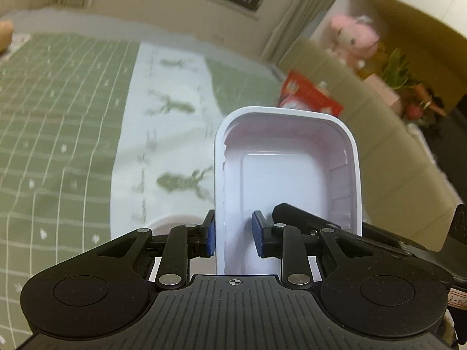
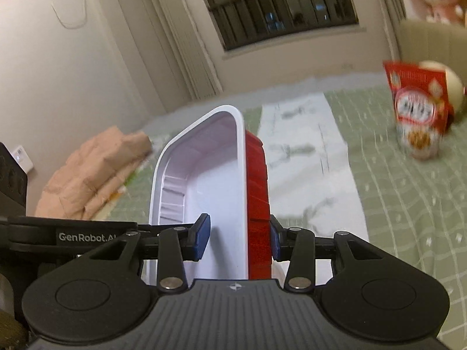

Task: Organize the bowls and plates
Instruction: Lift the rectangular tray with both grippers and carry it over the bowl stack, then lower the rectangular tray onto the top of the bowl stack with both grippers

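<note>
A rectangular bowl (image 1: 280, 175), white inside and red outside (image 2: 256, 192), hangs in the air above the table, carried between both grippers. My left gripper (image 1: 234, 234) is shut on the bowl's left wall, one blue pad outside and one inside. On the opposite wall my right gripper (image 2: 238, 237) is shut, its inner pad on the white side and its outer pad against the red side. The right gripper's black finger (image 1: 294, 213) shows inside the bowl in the left wrist view. The left gripper's body (image 2: 73, 236) shows in the right wrist view. The bowl holds nothing.
Below lies a green checked tablecloth (image 1: 58, 122) with a white reindeer runner (image 1: 172, 110). A red snack box (image 2: 417, 108) and cup stand at the far right. Folded peach cloth (image 2: 96, 172) lies at the left. A pale round rim (image 1: 172, 223) peeks out under the left gripper.
</note>
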The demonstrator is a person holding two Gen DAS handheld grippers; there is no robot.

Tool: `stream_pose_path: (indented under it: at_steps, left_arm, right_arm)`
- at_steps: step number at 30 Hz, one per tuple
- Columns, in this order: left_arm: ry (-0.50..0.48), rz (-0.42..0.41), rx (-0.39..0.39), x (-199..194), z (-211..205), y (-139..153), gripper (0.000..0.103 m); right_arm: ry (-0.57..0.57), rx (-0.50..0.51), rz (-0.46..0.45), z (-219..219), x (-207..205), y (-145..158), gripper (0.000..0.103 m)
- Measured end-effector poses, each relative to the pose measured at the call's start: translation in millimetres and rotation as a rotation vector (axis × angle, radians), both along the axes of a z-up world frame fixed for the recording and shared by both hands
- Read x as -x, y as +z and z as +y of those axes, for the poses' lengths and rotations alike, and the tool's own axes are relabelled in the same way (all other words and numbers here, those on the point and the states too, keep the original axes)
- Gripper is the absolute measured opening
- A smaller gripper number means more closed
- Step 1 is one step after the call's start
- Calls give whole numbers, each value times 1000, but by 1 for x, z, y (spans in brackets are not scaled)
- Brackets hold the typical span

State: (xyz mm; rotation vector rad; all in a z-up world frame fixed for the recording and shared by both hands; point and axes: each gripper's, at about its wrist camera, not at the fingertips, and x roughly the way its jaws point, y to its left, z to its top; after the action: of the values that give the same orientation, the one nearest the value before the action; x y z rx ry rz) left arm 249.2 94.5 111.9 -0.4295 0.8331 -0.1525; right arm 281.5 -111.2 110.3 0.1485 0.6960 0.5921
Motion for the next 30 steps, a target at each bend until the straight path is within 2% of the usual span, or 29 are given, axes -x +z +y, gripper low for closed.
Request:
stream_pose_path:
  at_steps: [4, 9, 13, 17, 21, 23, 25, 30]
  left_arm:
    - [13, 63, 32, -7, 4, -39, 28]
    - [39, 34, 80, -2, 14, -59, 27]
    - [62, 121, 96, -4, 19, -78, 25]
    - [70, 103, 96, 3, 30, -77, 25]
    - [101, 71, 143, 11, 49, -70, 25]
    - [101, 75, 128, 15, 50, -70, 25]
    - [87, 82, 117, 19, 49, -73, 25]
    - [42, 80, 148, 23, 41, -77, 26]
  right_arm:
    - [0, 24, 62, 0, -8, -39, 41]
    - [-10, 39, 63, 0, -8, -65, 41]
    - [-7, 19, 116, 3, -9, -81, 41]
    - [5, 37, 115, 14, -7, -87, 41]
    - [15, 61, 105, 26, -10, -87, 41]
    - [-4, 83, 94, 26, -9, -87, 42]
    - [-7, 73, 104, 21, -7, -89, 42]
    - [-10, 8, 121, 5, 7, -87, 45]
